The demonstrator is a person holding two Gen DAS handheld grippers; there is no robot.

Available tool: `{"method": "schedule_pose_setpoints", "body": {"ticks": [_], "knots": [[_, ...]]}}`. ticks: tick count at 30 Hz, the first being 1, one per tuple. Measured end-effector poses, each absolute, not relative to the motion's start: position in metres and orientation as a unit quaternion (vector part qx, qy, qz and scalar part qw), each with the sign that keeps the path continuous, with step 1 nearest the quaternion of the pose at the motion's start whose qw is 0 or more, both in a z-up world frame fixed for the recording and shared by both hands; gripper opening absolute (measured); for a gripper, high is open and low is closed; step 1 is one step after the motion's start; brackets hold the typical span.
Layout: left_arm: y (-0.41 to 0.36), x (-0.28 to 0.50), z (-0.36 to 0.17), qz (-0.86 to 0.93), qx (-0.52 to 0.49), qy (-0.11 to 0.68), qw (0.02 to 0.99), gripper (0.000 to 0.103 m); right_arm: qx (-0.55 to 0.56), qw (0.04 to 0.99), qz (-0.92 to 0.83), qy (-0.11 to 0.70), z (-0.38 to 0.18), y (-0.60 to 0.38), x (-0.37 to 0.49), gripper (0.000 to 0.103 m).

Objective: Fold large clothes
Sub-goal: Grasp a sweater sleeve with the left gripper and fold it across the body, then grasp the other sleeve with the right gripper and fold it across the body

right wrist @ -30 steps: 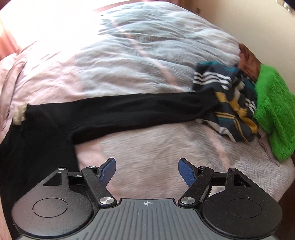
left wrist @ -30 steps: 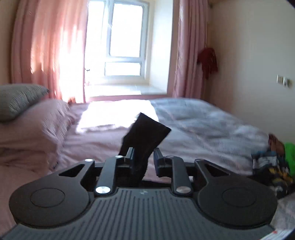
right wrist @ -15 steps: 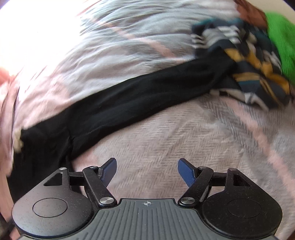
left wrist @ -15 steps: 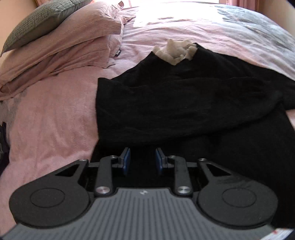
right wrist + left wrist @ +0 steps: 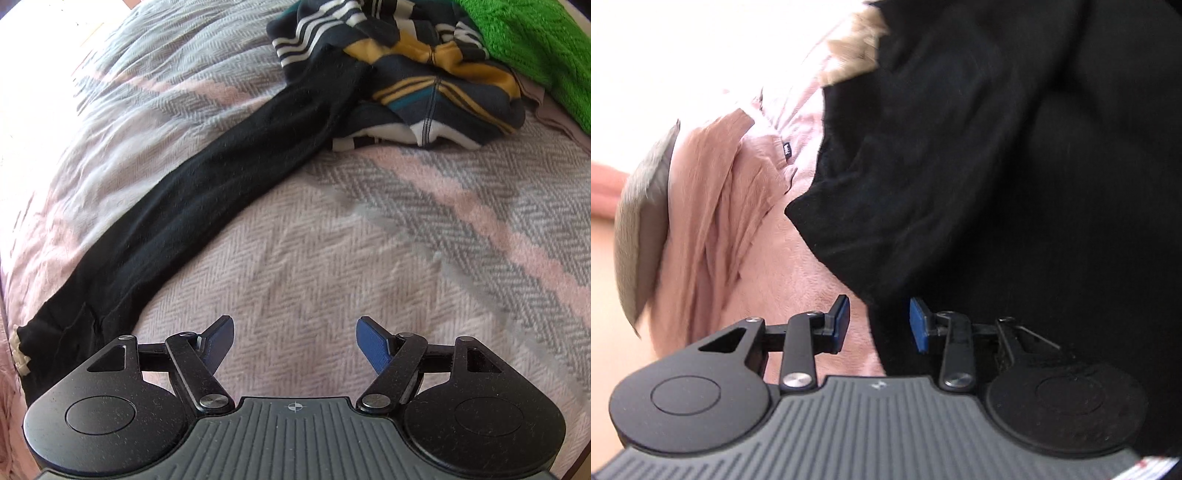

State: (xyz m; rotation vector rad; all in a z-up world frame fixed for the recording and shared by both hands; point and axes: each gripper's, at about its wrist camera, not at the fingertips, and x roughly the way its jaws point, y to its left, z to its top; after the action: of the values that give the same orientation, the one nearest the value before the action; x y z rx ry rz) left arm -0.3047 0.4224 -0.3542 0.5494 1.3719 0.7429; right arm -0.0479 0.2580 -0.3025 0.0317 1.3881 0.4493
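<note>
The black garment [image 5: 1015, 166] lies spread on the bed [image 5: 369, 240], one sleeve [image 5: 229, 184] stretched far right toward the striped pile [image 5: 424, 81]. Folding looks barely begun. The left gripper [image 5: 880, 325], jaws partly apart, straddles its edge; the right gripper [image 5: 295, 343] gapes wide, empty.

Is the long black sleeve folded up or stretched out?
Stretched out. The long black sleeve lies straight across the pink-and-grey bed cover, its end resting on the striped clothes pile.
</note>
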Motion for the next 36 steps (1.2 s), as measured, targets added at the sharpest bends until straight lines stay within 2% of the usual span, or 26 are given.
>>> {"method": "schedule_pose_setpoints", "body": {"ticks": [2, 6, 9, 11, 17, 18, 21, 25, 27, 29, 30, 31, 32, 33, 36], "knots": [[0.431, -0.308, -0.354, 0.339, 0.233, 0.603, 0.683, 0.01, 0.01, 0.744, 0.206, 0.635, -0.305, 0.261, -0.052, 0.071], [0.438, -0.322, -0.338, 0.4, 0.177, 0.555, 0.708, 0.008, 0.002, 0.745, 0.209, 0.633, -0.305, 0.264, -0.06, 0.071], [0.454, -0.338, -0.348, 0.435, 0.065, 0.567, 0.696, 0.007, -0.001, 0.743, 0.206, 0.636, -0.309, 0.266, -0.061, 0.071], [0.465, -0.345, -0.357, 0.447, 0.003, 0.569, 0.69, 0.007, -0.004, 0.742, 0.204, 0.639, -0.313, 0.267, -0.061, 0.071], [0.461, -0.351, -0.34, 0.45, -0.008, 0.559, 0.696, 0.015, 0.003, 0.759, 0.234, 0.608, -0.307, 0.262, -0.055, 0.071], [0.462, -0.356, -0.335, 0.456, -0.021, 0.557, 0.694, 0.018, 0.02, 0.764, 0.243, 0.597, -0.305, 0.258, -0.051, 0.071], [0.462, -0.371, -0.32, 0.493, -0.078, 0.546, 0.673, 0.019, 0.099, 0.78, 0.259, 0.561, -0.303, 0.241, -0.031, 0.071], [0.473, -0.4, -0.294, 0.545, -0.21, 0.484, 0.652, 0.02, 0.203, 0.785, 0.239, 0.533, -0.32, 0.224, 0.003, 0.07], [0.474, -0.407, -0.284, 0.558, -0.256, 0.454, 0.646, 0.021, 0.247, 0.783, 0.212, 0.531, -0.335, 0.218, 0.019, 0.063], [0.473, -0.411, -0.277, 0.562, -0.285, 0.433, 0.645, 0.022, 0.286, 0.775, 0.184, 0.533, -0.35, 0.213, 0.031, 0.061], [0.472, -0.412, -0.273, 0.561, -0.295, 0.426, 0.645, 0.023, 0.305, 0.77, 0.175, 0.532, -0.356, 0.21, 0.037, 0.053], [0.471, -0.412, -0.271, 0.558, -0.299, 0.423, 0.648, 0.023, 0.321, 0.767, 0.173, 0.528, -0.358, 0.209, 0.044, 0.043], [0.47, -0.411, -0.268, 0.556, -0.304, 0.42, 0.649, 0.023, 0.313, 0.767, 0.178, 0.531, -0.356, 0.214, 0.05, 0.003], [0.468, -0.411, -0.266, 0.555, -0.309, 0.416, 0.651, 0.023, 0.287, 0.781, 0.178, 0.526, -0.348, 0.221, 0.05, 0.0], [0.463, -0.414, -0.258, 0.549, -0.328, 0.4, 0.657, 0.023, 0.179, 0.834, 0.227, 0.47, -0.298, 0.257, 0.036, 0.0]]}}
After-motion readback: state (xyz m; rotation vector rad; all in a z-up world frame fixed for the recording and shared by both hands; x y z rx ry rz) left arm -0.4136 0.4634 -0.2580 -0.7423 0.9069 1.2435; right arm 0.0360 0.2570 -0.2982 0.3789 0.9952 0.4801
